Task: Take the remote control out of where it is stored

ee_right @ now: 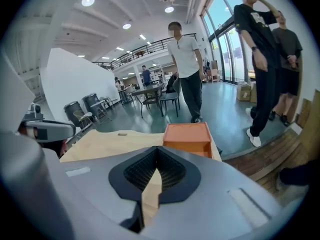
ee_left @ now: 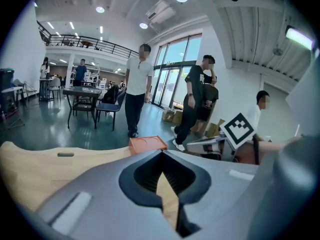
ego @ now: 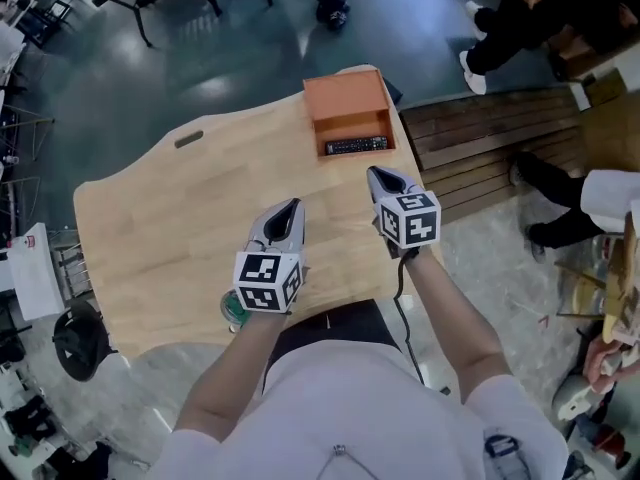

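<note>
A shallow orange box (ego: 348,106) stands at the far right end of the wooden table (ego: 170,218). The black remote control (ego: 357,146) lies crosswise in the box along its near wall. My right gripper (ego: 378,174) hovers just short of the box, shut and empty, pointing at it. The left gripper (ego: 293,208) is farther back and to the left over bare tabletop, also shut with nothing in it. The box shows beyond the meeting tips in the left gripper view (ee_left: 147,144) and in the right gripper view (ee_right: 187,135); the remote is hidden in both.
A small green object (ego: 231,311) sits at the table's near edge under my left gripper. The tabletop has a slot (ego: 188,139) at far left. A wooden slatted platform (ego: 480,148) lies to the right, a black stool (ego: 80,340) to the left. Several people stand beyond the table.
</note>
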Motion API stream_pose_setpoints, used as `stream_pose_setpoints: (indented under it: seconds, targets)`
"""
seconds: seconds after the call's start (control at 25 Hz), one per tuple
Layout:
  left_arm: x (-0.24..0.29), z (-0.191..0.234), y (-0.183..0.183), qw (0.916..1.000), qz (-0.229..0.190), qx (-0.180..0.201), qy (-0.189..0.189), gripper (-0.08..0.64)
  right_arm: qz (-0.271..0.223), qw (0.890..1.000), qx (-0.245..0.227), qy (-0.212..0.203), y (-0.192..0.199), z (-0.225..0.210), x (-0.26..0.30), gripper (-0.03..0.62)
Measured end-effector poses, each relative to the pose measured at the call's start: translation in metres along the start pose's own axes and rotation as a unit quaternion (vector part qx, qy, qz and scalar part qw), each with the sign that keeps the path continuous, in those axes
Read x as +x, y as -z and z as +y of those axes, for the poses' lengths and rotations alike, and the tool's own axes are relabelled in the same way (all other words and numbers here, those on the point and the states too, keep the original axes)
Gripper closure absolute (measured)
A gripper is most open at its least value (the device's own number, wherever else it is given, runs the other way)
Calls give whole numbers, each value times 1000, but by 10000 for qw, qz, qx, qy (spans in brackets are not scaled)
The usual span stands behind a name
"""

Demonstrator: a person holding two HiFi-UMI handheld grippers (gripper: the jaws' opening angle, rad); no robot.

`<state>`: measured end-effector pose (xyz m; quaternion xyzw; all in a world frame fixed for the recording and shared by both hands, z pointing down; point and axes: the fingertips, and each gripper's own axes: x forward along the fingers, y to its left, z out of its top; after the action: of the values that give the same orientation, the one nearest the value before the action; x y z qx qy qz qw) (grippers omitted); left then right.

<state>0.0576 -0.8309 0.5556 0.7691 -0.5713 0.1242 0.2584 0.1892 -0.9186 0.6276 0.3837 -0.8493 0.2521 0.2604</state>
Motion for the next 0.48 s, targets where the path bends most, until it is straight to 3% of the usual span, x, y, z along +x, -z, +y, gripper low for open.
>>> stream_pose_setpoints:
  seconds: [0.12, 0.24, 0.36, 0.48]
  targets:
    - [0, 11, 11, 9998, 61, -188, -14, 559, 321, 9979, -546, -134, -3, -17, 39, 565]
    - [-3, 18, 20, 9992, 89, -389, -35, 559, 860, 9888, -1090, -543, 2, -28, 82, 565]
    - [-10, 22, 26, 9981, 108, -597, -112, 559, 1627, 9682, -1652, -941, 25, -38, 127, 565]
    - [-14, 29, 29, 9973, 78, -705, -193, 559, 2306, 9409, -2248, -1050, 51, -54, 168, 565]
